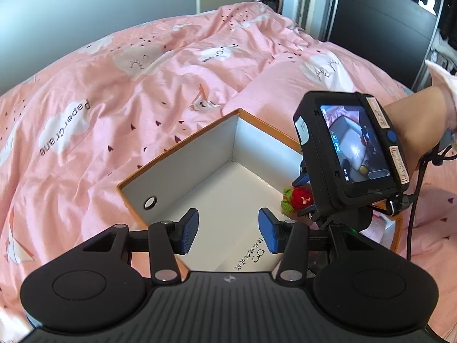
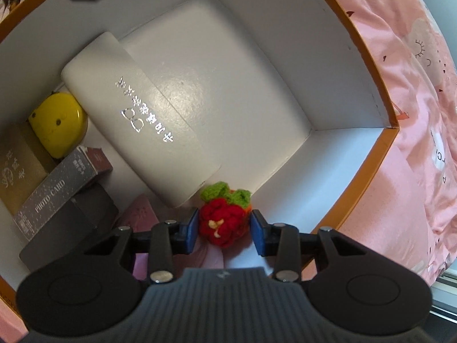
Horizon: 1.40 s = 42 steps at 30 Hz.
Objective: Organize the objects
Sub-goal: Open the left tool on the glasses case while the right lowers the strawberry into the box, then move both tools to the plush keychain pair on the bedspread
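Left wrist view: left gripper (image 1: 228, 230) hangs above the near end of the open box (image 1: 182, 140) (orange rim, white inside), which sits on the bed w/ pink duvet (image 1: 94, 91). Jaws stand apart, nothing between the pads. A white case w/ silver print (image 1: 245, 251) lies on the box floor below. At right, the person's hand (image 1: 414, 114) carries the right gripper unit, seen mostly from behind its camera screen (image 1: 354, 145); the crochet strawberry (image 1: 297, 197) shows under it, inside the box. Right wrist view: right gripper (image 2: 224, 228) points steeply down into the box (image 2: 371, 91), jaws clamped on the crochet strawberry (image 2: 222, 223); both blue pads press its red body, green leaves face away from the camera. Strawberry is w/in the box walls, near the end of the white case (image 2: 142, 114); whether it touches the floor cannot be told. Box also holds a yellow round item (image 2: 57, 123), a "PHOTO CARD" box (image 2: 57, 191), a gold box (image 2: 20, 168), a dark grey box (image 2: 74, 228) and a pink item (image 2: 140, 211), all packed along the left side. Step in hand, as judged: placing the strawberry in the box. Next move calls for lowering until it rests on a free spot beside the white case, then spreading the jaws and lifting straight out, w/o dragging the yarn or nudging the case. Left gripper is free for the next item.
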### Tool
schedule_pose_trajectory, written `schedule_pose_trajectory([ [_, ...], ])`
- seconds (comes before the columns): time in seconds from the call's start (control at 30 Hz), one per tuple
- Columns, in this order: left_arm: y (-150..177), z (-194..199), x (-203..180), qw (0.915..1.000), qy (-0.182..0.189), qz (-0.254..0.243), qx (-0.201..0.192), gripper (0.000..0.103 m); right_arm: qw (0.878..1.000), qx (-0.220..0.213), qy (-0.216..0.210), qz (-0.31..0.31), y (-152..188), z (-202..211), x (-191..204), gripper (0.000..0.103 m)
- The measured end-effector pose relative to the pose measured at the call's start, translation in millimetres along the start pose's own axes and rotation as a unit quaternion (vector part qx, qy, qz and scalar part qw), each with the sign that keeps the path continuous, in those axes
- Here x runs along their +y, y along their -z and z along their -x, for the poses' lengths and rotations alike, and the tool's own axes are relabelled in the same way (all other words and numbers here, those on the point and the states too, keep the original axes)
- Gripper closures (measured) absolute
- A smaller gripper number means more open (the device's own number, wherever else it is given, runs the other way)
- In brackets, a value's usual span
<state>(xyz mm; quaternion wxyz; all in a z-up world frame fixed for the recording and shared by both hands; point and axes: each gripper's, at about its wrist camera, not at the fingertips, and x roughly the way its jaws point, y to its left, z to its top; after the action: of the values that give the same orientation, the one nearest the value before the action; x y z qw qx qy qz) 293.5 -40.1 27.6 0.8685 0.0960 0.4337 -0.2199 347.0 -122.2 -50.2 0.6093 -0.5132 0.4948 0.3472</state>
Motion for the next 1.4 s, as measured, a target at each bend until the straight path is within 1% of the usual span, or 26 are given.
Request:
schedule_pose_trajectory([
  [0.17,5,15,1,0.9999,-0.008,0.008,0.001,0.047,1.000,-0.013,-0.013,-0.011,5,11,-6,0.061],
  [0.3,8,19,5,0.9998,-0.013,0.013,0.004,0.047,0.998,-0.025,-0.031,-0.042,14,19,-14,0.061],
  [0.43,14,30,9,0.9992,-0.024,0.031,0.000,0.047,0.996,-0.042,-0.041,-0.065,22,33,-20,0.064],
  [0.53,23,46,14,0.9981,-0.033,0.052,0.001,0.047,0.991,-0.081,-0.049,-0.089,29,56,-18,0.067],
  [0.57,27,53,16,0.9976,-0.036,0.059,0.000,0.047,0.989,-0.098,-0.047,-0.098,30,66,-13,0.067],
  [0.6,31,60,17,0.9970,-0.040,0.065,-0.001,0.047,0.986,-0.117,-0.044,-0.108,30,80,2,0.067],
  [0.7,46,83,23,0.9942,-0.061,0.089,-0.005,0.047,0.972,-0.182,-0.049,-0.139,31,111,26,0.067],
  [0.73,52,91,25,0.9926,-0.069,0.100,-0.008,0.047,0.966,-0.204,-0.051,-0.148,25,117,26,0.066],
  [0.8,64,104,29,0.9871,-0.088,0.133,-0.012,0.047,0.954,-0.246,-0.051,-0.166,20,136,33,0.066],
  [0.9,85,122,33,0.9723,-0.125,0.197,-0.018,0.047,0.932,-0.302,-0.066,-0.189,17,156,54,0.065],
  [0.93,92,126,31,0.9674,-0.137,0.212,-0.024,0.047,0.924,-0.321,-0.073,-0.194,10,156,66,0.064],
  [1.0,107,132,24,0.9593,-0.163,0.228,-0.034,0.047,0.908,-0.360,-0.071,-0.202,7,165,88,0.063],
  [1.07,122,134,18,0.9539,-0.174,0.241,-0.042,0.047,0.893,-0.389,-0.069,-0.215,5,173,107,0.063],
  [1.13,135,133,15,0.9494,-0.178,0.254,-0.048,0.047,0.877,-0.407,-0.083,-0.243,2,177,121,0.063],
  [1.2,147,132,17,0.9405,-0.199,0.270,-0.055,0.047,0.863,-0.421,-0.095,-0.264,-3,176,134,0.062],
  [1.27,159,131,22,0.9308,-0.222,0.285,-0.058,0.047,0.855,-0.429,-0.095,-0.275,-10,171,147,0.059],
  [1.33,170,132,30,0.9235,-0.225,0.304,-0.063,0.048,0.853,-0.433,-0.081,-0.281,-16,163,160,0.055],
  [1.37,175,132,33,0.9190,-0.233,0.312,-0.064,0.049,0.853,-0.434,-0.076,-0.280,-19,160,165,0.050],
  [1.4,179,132,35,0.9149,-0.245,0.314,-0.067,0.049,0.856,-0.431,-0.071,-0.277,-22,156,171,0.040],
])
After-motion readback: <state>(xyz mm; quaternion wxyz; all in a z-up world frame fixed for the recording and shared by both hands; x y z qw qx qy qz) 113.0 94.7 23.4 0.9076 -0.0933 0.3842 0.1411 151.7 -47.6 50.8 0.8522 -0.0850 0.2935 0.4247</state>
